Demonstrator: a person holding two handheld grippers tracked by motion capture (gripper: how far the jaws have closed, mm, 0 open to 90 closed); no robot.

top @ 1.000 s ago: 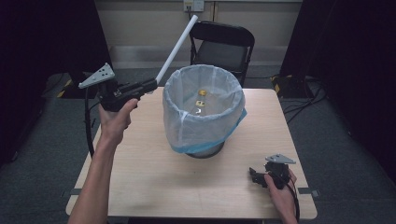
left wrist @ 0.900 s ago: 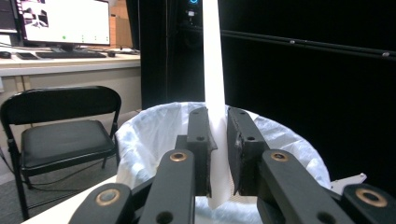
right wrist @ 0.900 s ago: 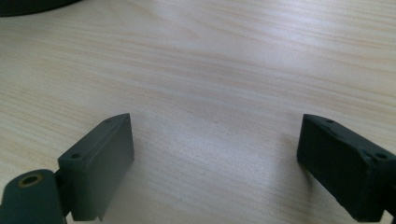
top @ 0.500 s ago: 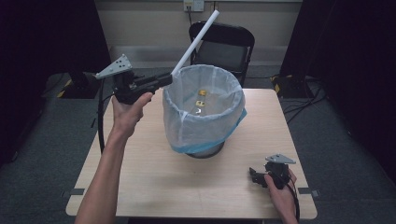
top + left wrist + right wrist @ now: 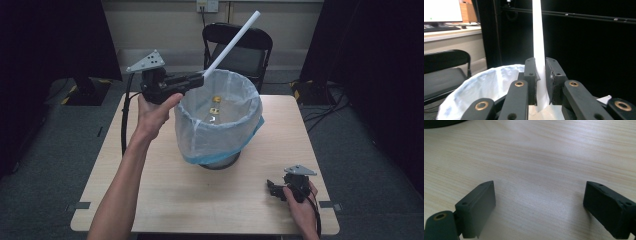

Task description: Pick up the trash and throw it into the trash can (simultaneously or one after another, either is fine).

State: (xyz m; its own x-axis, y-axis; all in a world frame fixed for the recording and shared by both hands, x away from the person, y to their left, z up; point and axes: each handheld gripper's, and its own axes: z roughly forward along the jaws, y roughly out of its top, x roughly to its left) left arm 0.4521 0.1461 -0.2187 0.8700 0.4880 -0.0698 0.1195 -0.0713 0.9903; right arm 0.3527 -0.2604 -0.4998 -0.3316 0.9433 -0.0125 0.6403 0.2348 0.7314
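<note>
A long white tube slants up and to the right above the near-left rim of a bin lined with a pale blue bag. My left gripper is shut on the tube's lower end, held in the air beside the bin. In the left gripper view the tube rises straight up between the jaws of the left gripper, with the bag's rim below. Several small yellow bits lie inside the bin. My right gripper rests open on the table at the near right; the right gripper has bare wood between its jaws.
A black folding chair stands behind the table's far edge. Cables trail on the dark floor to the right. Black curtains hang on both sides. Bare tabletop lies in front of the bin.
My left hand has carried the tube to the right and a little higher, so its lower end now sits over the bin's rim. The right gripper has stayed put.
</note>
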